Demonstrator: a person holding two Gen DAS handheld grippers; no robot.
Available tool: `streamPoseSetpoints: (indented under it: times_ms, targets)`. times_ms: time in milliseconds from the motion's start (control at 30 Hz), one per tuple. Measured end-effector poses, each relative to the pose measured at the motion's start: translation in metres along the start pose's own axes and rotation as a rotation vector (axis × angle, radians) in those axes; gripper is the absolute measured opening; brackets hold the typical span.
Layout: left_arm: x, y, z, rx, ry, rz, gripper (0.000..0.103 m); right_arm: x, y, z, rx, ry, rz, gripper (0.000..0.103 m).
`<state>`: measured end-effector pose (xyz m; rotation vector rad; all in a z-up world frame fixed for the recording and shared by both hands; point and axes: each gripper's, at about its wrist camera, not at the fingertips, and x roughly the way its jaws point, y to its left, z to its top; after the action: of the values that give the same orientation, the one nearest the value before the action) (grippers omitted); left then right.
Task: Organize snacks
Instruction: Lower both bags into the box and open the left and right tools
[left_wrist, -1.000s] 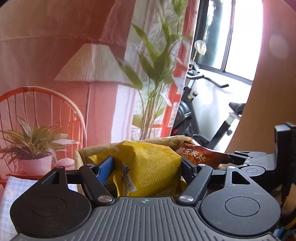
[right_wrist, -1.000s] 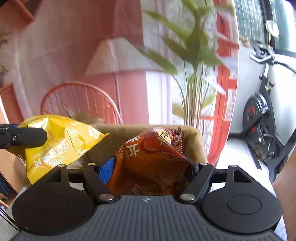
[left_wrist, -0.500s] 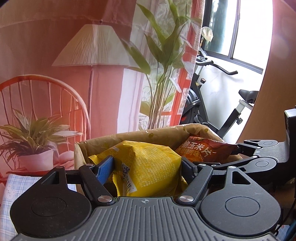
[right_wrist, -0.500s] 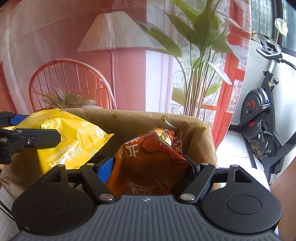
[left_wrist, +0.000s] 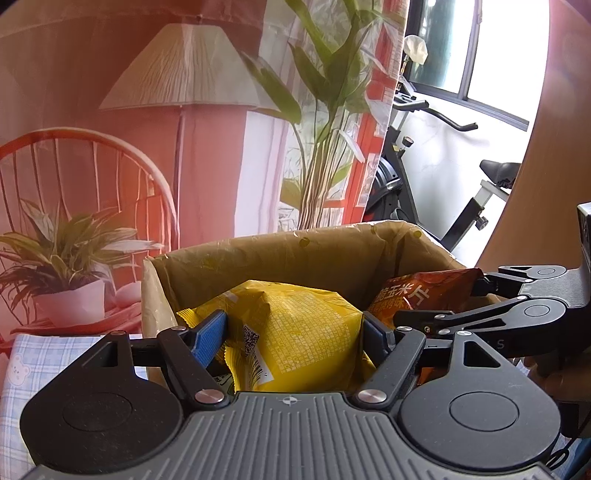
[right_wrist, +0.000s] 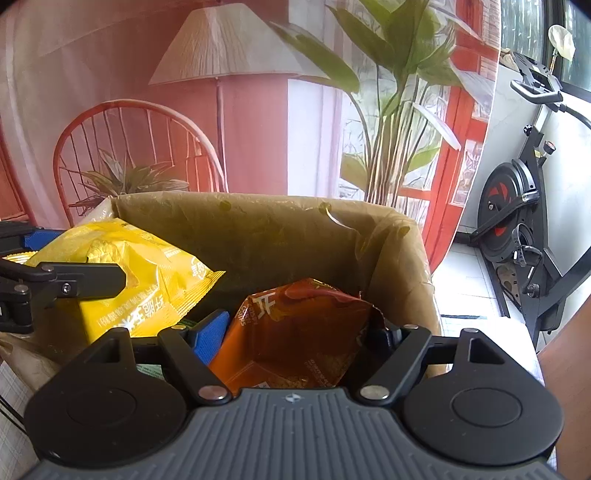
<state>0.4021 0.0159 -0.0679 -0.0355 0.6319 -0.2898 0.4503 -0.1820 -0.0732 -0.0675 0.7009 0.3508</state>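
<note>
Printed backdrop cloth showing a lamp, a red chair and tall leafy plants hangs behind the work area, with an exercise bike (right_wrist: 524, 229) by a window off to the right.

Nearest each camera are the black linkages of a hand-held gripper. The left hand-held gripper (left_wrist: 295, 328) has its blue pads pressed against both sides of a puffy yellow snack bag (left_wrist: 303, 332), so it is holding that bag. The right hand-held gripper (right_wrist: 295, 328) has an orange-brown snack bag (right_wrist: 295, 332) between its fingers; its jaws have just been opening a little, yet the pads appear to touch the bag on both sides, so it looks held, loosely.

Just beyond the fingers stands an open cardboard box (left_wrist: 258, 258), lined with brownish plastic. Both bags sit inside its opening, side by side: the yellow one toward the left wall, the orange-brown one toward the right wall. From the left camera, the right tool reaches in from the right side; from the right camera, the left tool reaches in from the left.

Beside the box on the left, a blue checked cloth (left_wrist: 44, 354) covers the tabletop.

Judged from this, the step in hand is placing two snacks into the box. The next move likely calls for opening both jaws fully so the bags drop, then lifting straight out without snagging the plastic lining.
</note>
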Motion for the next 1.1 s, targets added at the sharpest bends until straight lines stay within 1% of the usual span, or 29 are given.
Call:
streamPoseSetpoints:
  times_ms: [200, 367, 600, 767, 933, 1100]
  targets:
    - [0.003, -0.001, 0.000, 0.005, 0.008, 0.005, 0.079, 0.003, -0.005, 0.002, 0.021, 0.001, 0.008, 0.080]
    - [0.007, 0.000, 0.000, -0.006, 0.019, 0.000, 0.081, 0.007, -0.004, 0.002, 0.019, -0.001, 0.006, 0.088]
    - [0.008, -0.002, 0.000, -0.004, 0.020, -0.009, 0.083, 0.002, -0.003, 0.002, 0.004, -0.008, 0.002, 0.088]
    - [0.004, -0.002, 0.000, -0.001, 0.018, -0.004, 0.084, -0.001, -0.002, 0.003, 0.001, -0.013, 0.001, 0.092]
    - [-0.003, -0.001, 0.006, -0.009, -0.003, -0.007, 0.088, -0.007, -0.001, 0.004, 0.010, -0.029, -0.003, 0.094]
    - [-0.010, -0.006, 0.008, 0.006, -0.027, -0.008, 0.088, -0.015, 0.001, 0.003, 0.003, -0.039, 0.001, 0.094]
